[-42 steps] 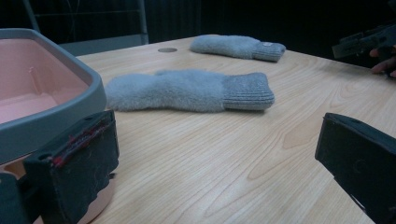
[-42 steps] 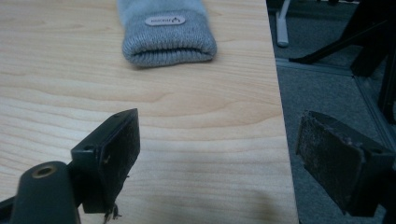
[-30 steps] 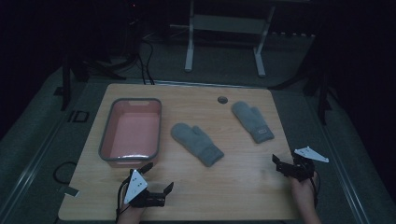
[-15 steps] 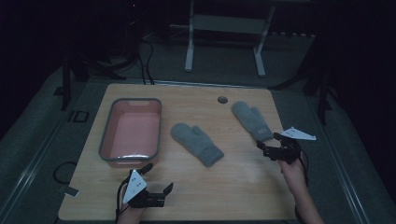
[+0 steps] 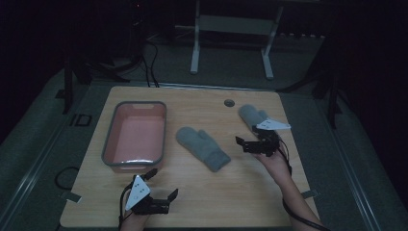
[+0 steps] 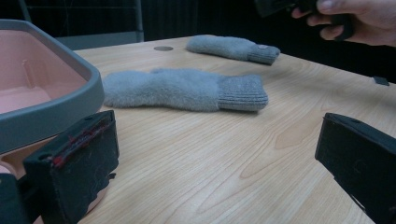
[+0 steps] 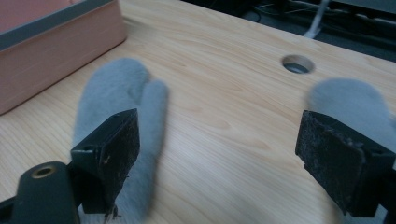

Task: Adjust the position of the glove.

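Observation:
Two grey mittens lie on the wooden table. One mitten [image 5: 202, 148] [image 6: 187, 91] [image 7: 116, 93] sits mid-table, its cuff pointing to the front right. The other mitten [image 5: 251, 115] [image 6: 231, 47] [image 7: 350, 102] lies at the back right. My right gripper [image 5: 240, 144] [image 7: 217, 149] hovers open just in front of that far mitten, jaws pointing left, with bare wood between them. My left gripper [image 5: 163, 184] [image 6: 215, 154] stands open near the front edge, beside the tub's near corner, holding nothing.
A pink tub [image 5: 111, 139] [image 6: 56, 105] [image 7: 60, 42] with a grey rim stands on the left half of the table. A round cable hole [image 5: 229, 103] [image 7: 296, 64] is at the back. A white stand and cables are on the floor beyond.
My right gripper has moved from the table's right front toward the back and left, ending beside the far mitten. The left gripper has stayed put.

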`<state>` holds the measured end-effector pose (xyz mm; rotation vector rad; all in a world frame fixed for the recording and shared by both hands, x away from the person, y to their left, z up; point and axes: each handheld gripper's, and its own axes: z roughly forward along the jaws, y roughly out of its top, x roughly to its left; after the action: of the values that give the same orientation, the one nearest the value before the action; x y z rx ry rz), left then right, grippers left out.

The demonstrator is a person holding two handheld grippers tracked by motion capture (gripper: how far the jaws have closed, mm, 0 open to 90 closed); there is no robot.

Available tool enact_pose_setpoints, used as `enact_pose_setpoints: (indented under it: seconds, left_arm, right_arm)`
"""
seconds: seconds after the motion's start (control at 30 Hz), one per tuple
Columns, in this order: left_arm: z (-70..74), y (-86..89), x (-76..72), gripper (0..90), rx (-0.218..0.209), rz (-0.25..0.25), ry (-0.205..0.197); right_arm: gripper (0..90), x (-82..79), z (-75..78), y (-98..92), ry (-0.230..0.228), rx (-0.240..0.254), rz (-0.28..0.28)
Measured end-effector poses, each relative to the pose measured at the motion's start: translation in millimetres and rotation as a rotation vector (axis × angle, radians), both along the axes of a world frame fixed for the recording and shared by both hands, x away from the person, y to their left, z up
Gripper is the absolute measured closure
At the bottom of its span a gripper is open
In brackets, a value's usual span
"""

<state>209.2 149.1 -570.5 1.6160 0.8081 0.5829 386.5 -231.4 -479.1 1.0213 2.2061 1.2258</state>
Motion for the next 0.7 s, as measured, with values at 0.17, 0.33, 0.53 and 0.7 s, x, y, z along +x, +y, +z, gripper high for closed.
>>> enact_pose_setpoints:
  seconds: [0.17, 0.33, 0.53, 0.7]
  left_arm:
    - [0.8, 0.8, -0.8, 0.1, 0.000, -0.001, -0.003]
    - [1.5, 1.1, -1.2, 0.0, -0.008, -0.006, -0.001]
    - [2.0, 1.1, -1.2, 0.0, -0.005, -0.015, 0.000]
    - [2.5, 0.3, -1.6, 0.0, 0.002, -0.021, 0.001]
  right_arm:
    - [13.9, 7.6, -2.4, 29.0, 0.015, -0.008, 0.054]
    - [22.8, 14.7, -9.2, 55.2, 0.061, -0.036, 0.119]
    - [24.4, 23.4, -23.7, 83.8, 0.080, -0.050, 0.208]
    - [32.1, 32.7, -34.0, 103.1, 0.108, -0.054, 0.316]
